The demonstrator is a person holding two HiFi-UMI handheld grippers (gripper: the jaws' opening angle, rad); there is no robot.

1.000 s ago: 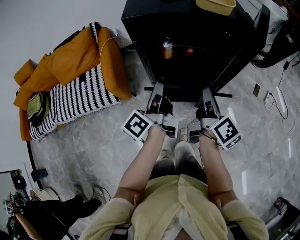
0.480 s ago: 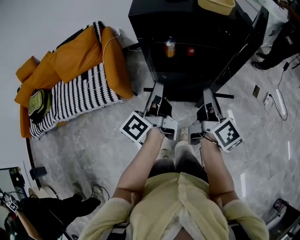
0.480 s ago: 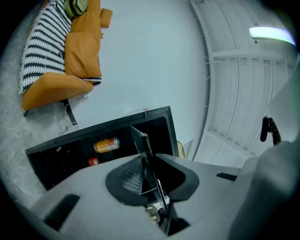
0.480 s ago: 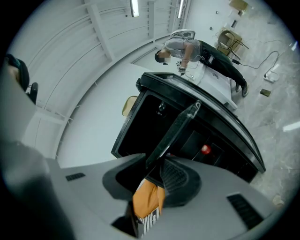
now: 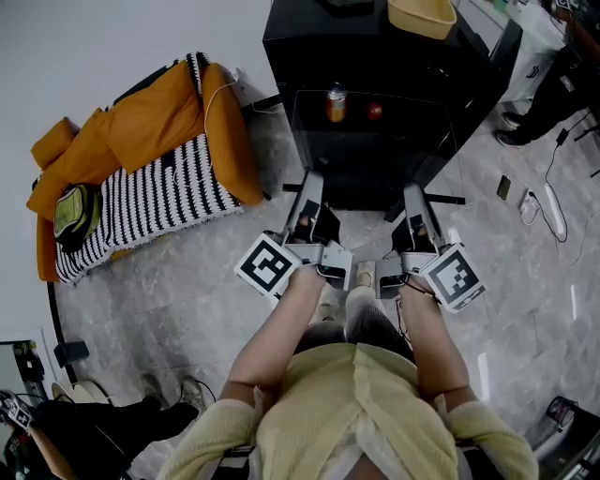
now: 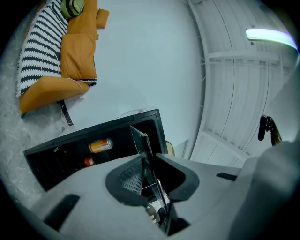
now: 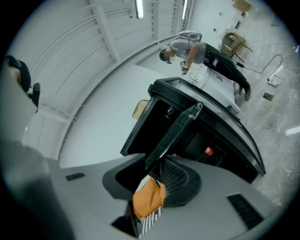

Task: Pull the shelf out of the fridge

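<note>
A clear glass shelf [image 5: 370, 155] hangs level in front of the open black fridge [image 5: 375, 47], held by its near corners. My left gripper [image 5: 313, 180] is shut on the shelf's left edge [image 6: 140, 140], which runs between its jaws [image 6: 147, 161]. My right gripper [image 5: 413, 192] has the right edge [image 7: 176, 129] between its jaws [image 7: 161, 164]; these jaws are opening slightly while the pads still touch the glass. Inside the fridge lie an orange can [image 5: 336, 101] and a small red item [image 5: 374, 111], seen through the glass.
An orange sofa with a striped blanket [image 5: 141, 159] stands to the left. A yellow bowl [image 5: 429, 16] sits on the fridge top. At the right are the open fridge door [image 5: 483, 94], a person [image 5: 553, 84], and a phone [image 5: 503, 187] and power strip [image 5: 553, 202] on the marble floor.
Both grippers have drawn back toward the person with the shelf, so the glass stands further out of the fridge.
</note>
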